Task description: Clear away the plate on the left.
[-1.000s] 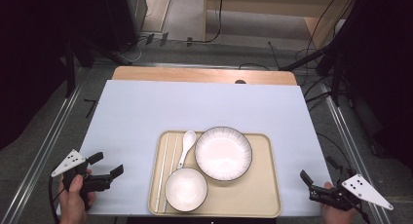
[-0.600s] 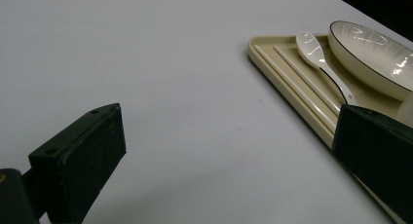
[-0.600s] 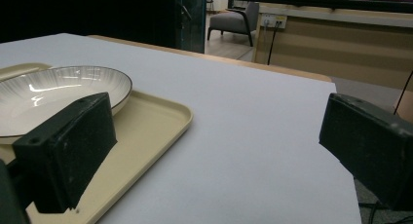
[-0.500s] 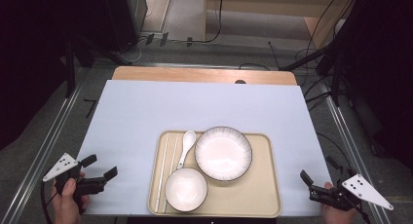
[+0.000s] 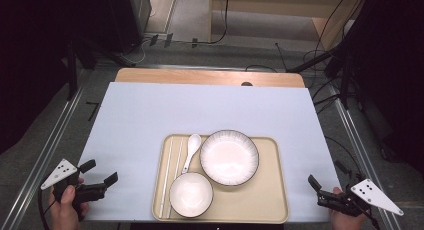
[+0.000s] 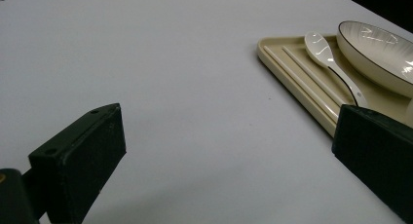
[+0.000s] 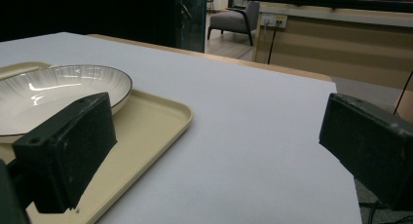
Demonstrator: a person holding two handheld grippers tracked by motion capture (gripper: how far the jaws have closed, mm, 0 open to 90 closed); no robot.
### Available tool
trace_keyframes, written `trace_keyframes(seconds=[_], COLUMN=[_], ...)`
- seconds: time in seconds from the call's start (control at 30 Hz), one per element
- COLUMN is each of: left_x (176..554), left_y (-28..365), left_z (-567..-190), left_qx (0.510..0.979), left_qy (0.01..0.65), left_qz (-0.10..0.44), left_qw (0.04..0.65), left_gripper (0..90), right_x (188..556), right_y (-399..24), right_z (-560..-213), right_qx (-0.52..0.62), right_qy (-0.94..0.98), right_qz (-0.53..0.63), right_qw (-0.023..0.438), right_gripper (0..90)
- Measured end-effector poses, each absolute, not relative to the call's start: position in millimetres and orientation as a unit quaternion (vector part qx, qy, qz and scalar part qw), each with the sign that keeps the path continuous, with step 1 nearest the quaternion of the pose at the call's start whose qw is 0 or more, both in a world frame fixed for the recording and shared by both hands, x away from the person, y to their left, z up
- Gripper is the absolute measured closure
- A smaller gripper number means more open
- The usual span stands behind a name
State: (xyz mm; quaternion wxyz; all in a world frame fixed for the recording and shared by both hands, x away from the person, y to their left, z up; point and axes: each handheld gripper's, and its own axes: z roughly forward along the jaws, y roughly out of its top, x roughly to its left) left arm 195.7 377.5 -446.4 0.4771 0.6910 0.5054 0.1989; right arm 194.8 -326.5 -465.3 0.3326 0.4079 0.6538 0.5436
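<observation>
Left gripper [image 5: 100, 181] has slid back toward near left bench [image 5: 150, 110] corner, jaws spread, holding nothing; right gripper [image 5: 316, 189] stayed put, spread too. Tray [image 5: 272, 200] with bowls, spoon [image 5: 191, 149] untouched, near middle – reach not begun

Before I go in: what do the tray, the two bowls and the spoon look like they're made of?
Tray: probably matte plastic, an even beige with soft rounded rims and no glare. Large bowl and small bowl: likely glazed ceramic, glossy white with dark rims; highlights streak the large one in the right gripper view. Spoon: looks like glazed ceramic too, shiny white.
</observation>
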Motion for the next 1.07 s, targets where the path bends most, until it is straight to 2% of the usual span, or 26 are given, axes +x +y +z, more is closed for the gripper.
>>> trace_keyframes(seconds=[1.07], left_x=[198.9], left_y=[385.5], left_z=[-443.9], left_qx=[0.677], left_qy=[0.508], left_qz=[0.190], left_qw=[0.497], left_gripper=[0.0], right_x=[199.3], right_y=[-322.2], right_z=[-473.0], right_qx=[0.413], right_qy=[0.662], right_qz=[0.532], right_qw=[0.329], right_gripper=[0.2])
